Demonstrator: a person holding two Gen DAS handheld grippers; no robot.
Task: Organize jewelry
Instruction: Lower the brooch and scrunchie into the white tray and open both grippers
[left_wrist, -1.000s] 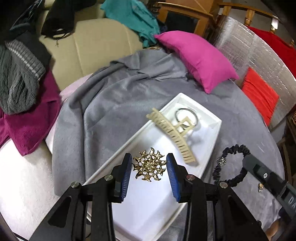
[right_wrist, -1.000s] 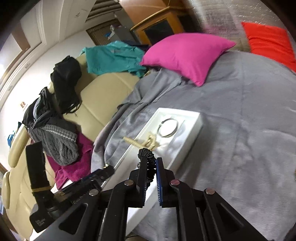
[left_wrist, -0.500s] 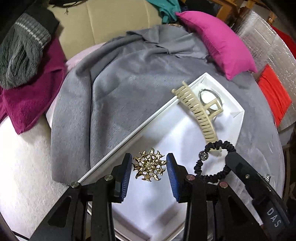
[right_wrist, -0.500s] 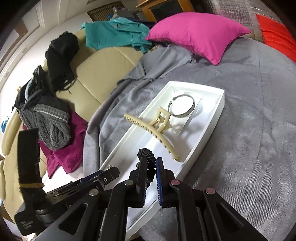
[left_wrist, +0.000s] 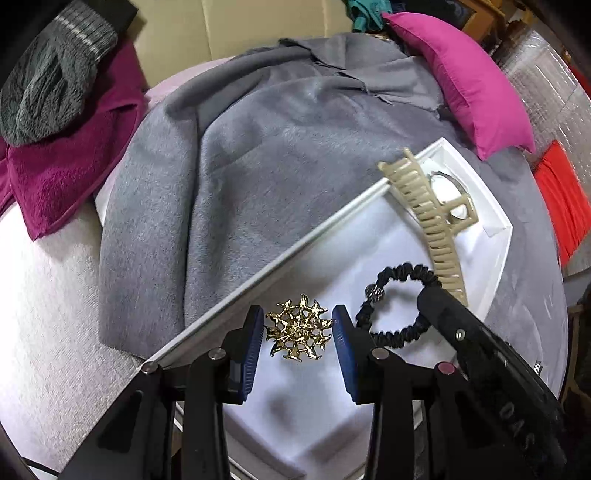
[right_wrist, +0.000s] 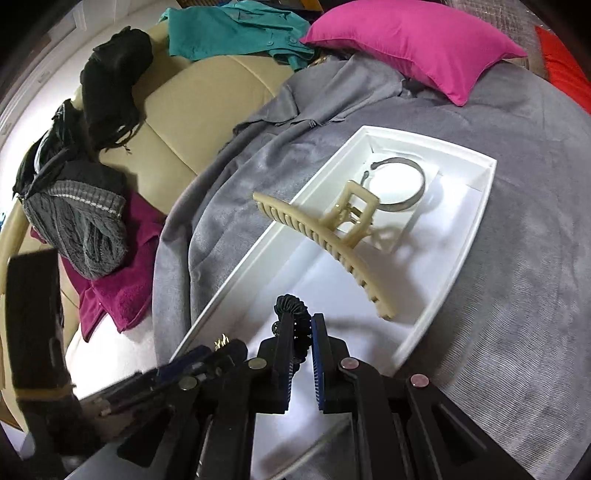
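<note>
My left gripper (left_wrist: 298, 334) is shut on a gold filigree brooch (left_wrist: 297, 331) and holds it over the near end of the white tray (left_wrist: 280, 262). My right gripper (right_wrist: 303, 328) is shut on a black scrunchie (right_wrist: 291, 314) and holds it over the tray (right_wrist: 465, 229); the scrunchie also shows in the left wrist view (left_wrist: 399, 302). A beige hair claw clip (right_wrist: 325, 240) leans across the tray, and a silver bangle (right_wrist: 402, 184) lies at its far end.
The tray sits on a grey cloth (left_wrist: 258, 166) over a round table. A magenta pillow (right_wrist: 410, 40) lies beyond it. Clothes are heaped on a beige sofa (right_wrist: 192, 110), with a maroon towel (left_wrist: 62, 162) and a grey knit (left_wrist: 48, 85) at the left.
Both grippers have moved forward and lower over the tray with their items. The scrunchie has come in over the tray from beside it.
</note>
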